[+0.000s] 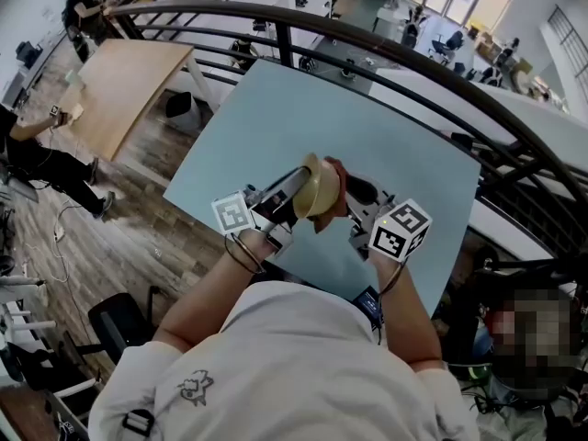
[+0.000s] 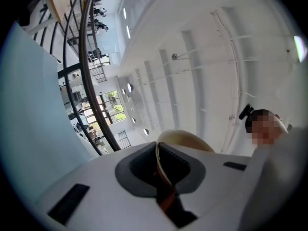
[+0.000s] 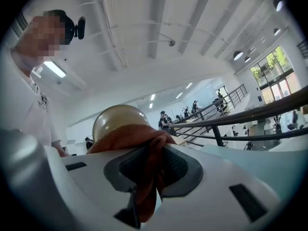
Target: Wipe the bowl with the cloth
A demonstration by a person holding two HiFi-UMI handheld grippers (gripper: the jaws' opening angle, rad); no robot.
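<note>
A tan bowl [image 1: 317, 189] is held up on its side above the table, between the two grippers. My left gripper [image 1: 299, 189] is shut on the bowl's rim [image 2: 161, 165], which runs edge-on between the pads. My right gripper [image 1: 344, 191] is shut on a rust-orange cloth [image 3: 144, 158], bunched between its pads. The cloth [image 1: 333, 196] lies against the bowl's outer side; in the right gripper view the rounded bowl [image 3: 118, 120] rises just behind it.
A pale blue table [image 1: 367, 145] lies under both grippers. A dark metal railing [image 1: 432, 72] curves along its far side. A wooden tabletop [image 1: 129, 85] stands at the left, with a person [image 1: 37, 159] beside it.
</note>
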